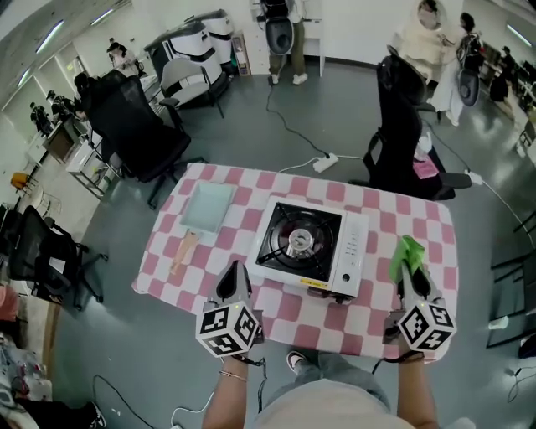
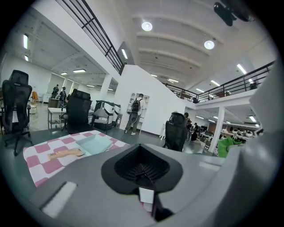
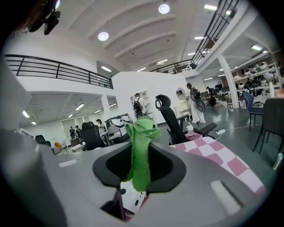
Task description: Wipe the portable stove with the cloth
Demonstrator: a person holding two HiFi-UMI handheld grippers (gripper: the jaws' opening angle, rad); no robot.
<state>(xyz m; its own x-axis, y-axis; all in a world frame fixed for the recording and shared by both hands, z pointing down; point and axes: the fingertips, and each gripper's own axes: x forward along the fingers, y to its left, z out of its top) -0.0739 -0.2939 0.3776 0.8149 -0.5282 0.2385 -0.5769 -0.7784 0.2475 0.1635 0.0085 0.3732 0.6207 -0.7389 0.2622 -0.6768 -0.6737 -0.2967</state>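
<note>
A grey floor spreads round the worktop (pink-and-white checks over it). One black office chair stands off its left corner, a second chair behind its far right. Beyond, a white wall rises to a railed gallery, under a ribbed ceiling with round lights.

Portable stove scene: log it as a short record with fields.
stove: portable stove mid-table, nothing touching it
cloth: green cloth pinched upright in the right gripper, to the right of the stove
left gripper: fingers shut, empty, near the stove's front left corner
other items: pale tray and wooden-handled tool on the table's left
wiping: not yet begun
</note>
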